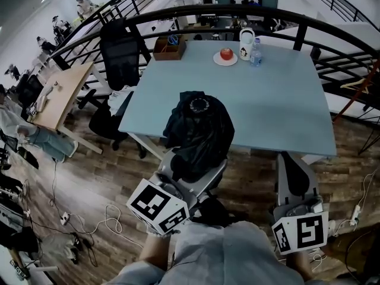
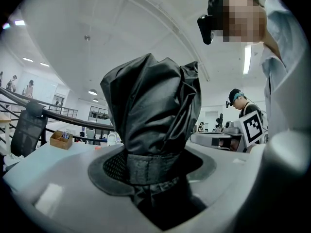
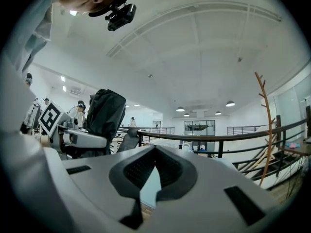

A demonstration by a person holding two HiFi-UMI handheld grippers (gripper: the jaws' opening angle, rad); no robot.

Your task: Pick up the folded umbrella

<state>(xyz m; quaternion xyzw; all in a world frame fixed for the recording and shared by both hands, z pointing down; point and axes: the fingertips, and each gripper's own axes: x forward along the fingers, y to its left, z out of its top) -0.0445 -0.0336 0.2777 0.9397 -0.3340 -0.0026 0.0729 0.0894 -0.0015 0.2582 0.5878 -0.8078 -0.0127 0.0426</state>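
Note:
The folded umbrella [image 1: 199,129] is a black bundle with a ringed top, standing upright over the near edge of the pale blue table [image 1: 279,100]. My left gripper [image 1: 195,174] is shut on its lower part. In the left gripper view the umbrella [image 2: 150,106] rises out of the left gripper [image 2: 155,178], a strap band wrapped round it right at the jaws. My right gripper [image 1: 292,170] hangs off the table's near right edge, shut and empty. In the right gripper view the right gripper [image 3: 154,165] has its pads touching, and the umbrella [image 3: 104,113] stands to its left.
At the table's far side are a wooden box [image 1: 169,47], a plate with a red apple [image 1: 225,54], a white mug [image 1: 246,43] and a small bottle [image 1: 256,52]. A black office chair [image 1: 119,58] stands at the left, a curved railing [image 1: 237,12] beyond, cables on the wooden floor [image 1: 95,218].

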